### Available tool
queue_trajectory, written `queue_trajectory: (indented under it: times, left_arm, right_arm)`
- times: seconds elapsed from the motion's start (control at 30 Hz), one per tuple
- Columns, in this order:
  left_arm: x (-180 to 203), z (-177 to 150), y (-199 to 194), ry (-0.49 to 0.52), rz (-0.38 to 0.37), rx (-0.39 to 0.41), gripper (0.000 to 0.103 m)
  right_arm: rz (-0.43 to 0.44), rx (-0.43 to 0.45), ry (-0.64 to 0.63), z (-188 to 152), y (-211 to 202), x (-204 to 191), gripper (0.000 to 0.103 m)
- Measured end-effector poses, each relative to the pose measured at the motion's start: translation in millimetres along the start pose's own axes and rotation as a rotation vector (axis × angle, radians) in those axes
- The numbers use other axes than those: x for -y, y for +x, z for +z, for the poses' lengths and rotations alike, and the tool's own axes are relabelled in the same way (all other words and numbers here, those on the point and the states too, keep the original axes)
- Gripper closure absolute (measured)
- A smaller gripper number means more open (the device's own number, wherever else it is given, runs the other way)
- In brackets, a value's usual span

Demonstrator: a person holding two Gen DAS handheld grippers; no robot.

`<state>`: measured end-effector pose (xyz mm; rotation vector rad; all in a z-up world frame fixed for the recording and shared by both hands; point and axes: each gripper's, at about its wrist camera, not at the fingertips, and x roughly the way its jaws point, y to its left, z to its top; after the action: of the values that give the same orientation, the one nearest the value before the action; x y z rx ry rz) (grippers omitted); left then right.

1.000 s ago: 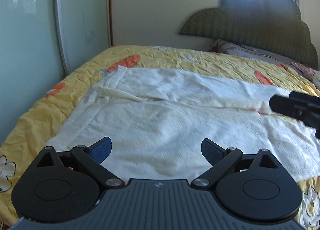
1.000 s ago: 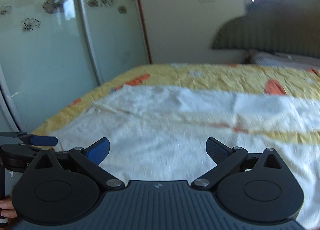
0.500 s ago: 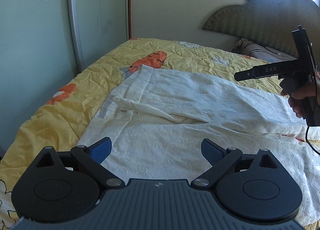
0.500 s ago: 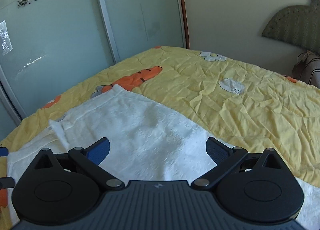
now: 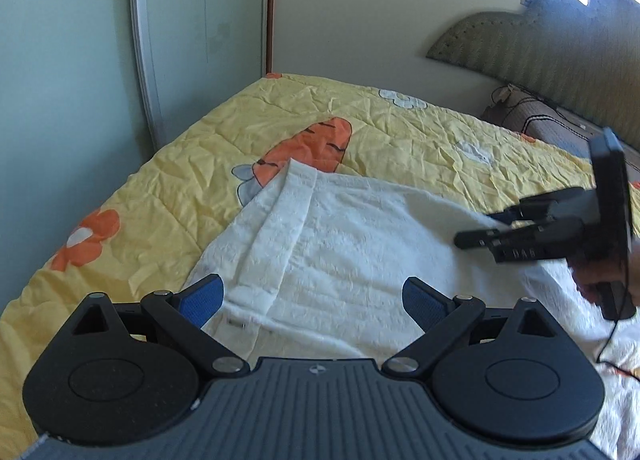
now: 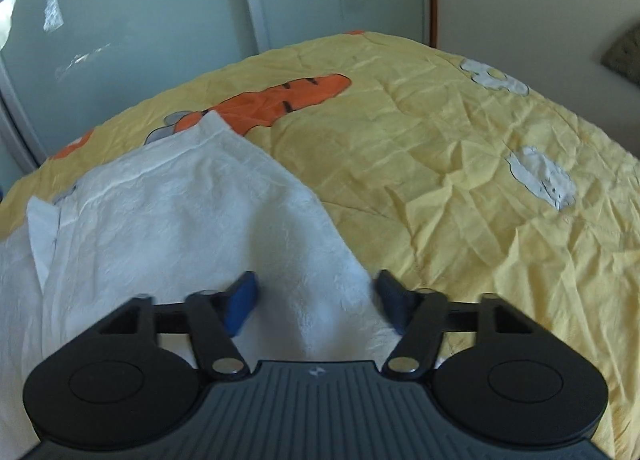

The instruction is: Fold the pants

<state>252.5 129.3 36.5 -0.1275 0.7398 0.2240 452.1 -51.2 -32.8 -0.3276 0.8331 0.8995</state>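
Pants [image 5: 344, 244] lie flat on the bed [image 5: 168, 196]. Right gripper [image 6: 314, 300] has just been closing, cloth between its fingers, not yet pinched. Left gripper [image 5: 312, 296] stands apart, empty.

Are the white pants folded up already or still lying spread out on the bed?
Still spread out. The white pants lie flat across the yellow quilt, with only a small flap turned over near the waistband.
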Motion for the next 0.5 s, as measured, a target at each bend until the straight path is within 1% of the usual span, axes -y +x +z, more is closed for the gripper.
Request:
queue_trajectory:
  times: [0.03,0.07,0.1,0.13,0.17,0.2,0.23,0.3,0.33,0.37,0.4,0.43,0.47,0.5]
  left_arm:
    - [0,7,7,-0.017,0.003,0.001,0.006]
    - [-1,16,14,-0.046,-0.01,0.009,0.006]
    - [-3,24,20,-0.069,-0.03,0.016,0.006]
    - [-4,31,27,-0.098,-0.053,0.014,0.007]
    - [-8,40,34,-0.145,-0.085,0.005,0.007]
    - [-12,48,41,-0.19,-0.127,0.004,0.006]
    - [-16,55,50,-0.239,-0.172,-0.005,0.006]
    - [-25,66,68,-0.353,-0.247,-0.059,0.005]
    - [-30,70,78,-0.395,-0.289,-0.09,0.006]
    - [-34,73,87,-0.444,-0.3,-0.128,0.007]
    - [-38,74,93,-0.493,-0.295,-0.15,0.007]
    - [-42,74,99,-0.528,-0.296,-0.161,0.009]
    - [-44,73,104,-0.54,-0.294,-0.173,0.011]
    - [-46,72,106,-0.548,-0.287,-0.189,0.024]
  right_arm:
    - [-0.022,0.01,-0.066,-3,-5,-11,0.074]
    - [-0.071,0.025,-0.161,-8,-11,-26,0.078]
    - [-0.136,0.038,-0.259,-14,-16,-43,0.08]
    - [-0.176,0.048,-0.337,-19,-20,-58,0.081]
    - [-0.235,0.061,-0.454,-29,-24,-82,0.081]
    - [-0.276,0.067,-0.546,-37,-27,-98,0.082]
    - [-0.332,0.071,-0.676,-50,-28,-120,0.083]
    - [-0.44,0.075,-0.921,-79,-28,-155,0.084]
    - [-0.459,0.081,-0.981,-89,-29,-164,0.085]
    - [-0.47,0.094,-1.02,-97,-32,-171,0.086]
    - [-0.48,0.106,-1.042,-103,-34,-176,0.086]
    - [-0.492,0.114,-1.058,-108,-37,-178,0.086]
    - [-0.499,0.121,-1.066,-111,-39,-179,0.086]
    - [-0.497,0.122,-1.059,-113,-40,-179,0.086]
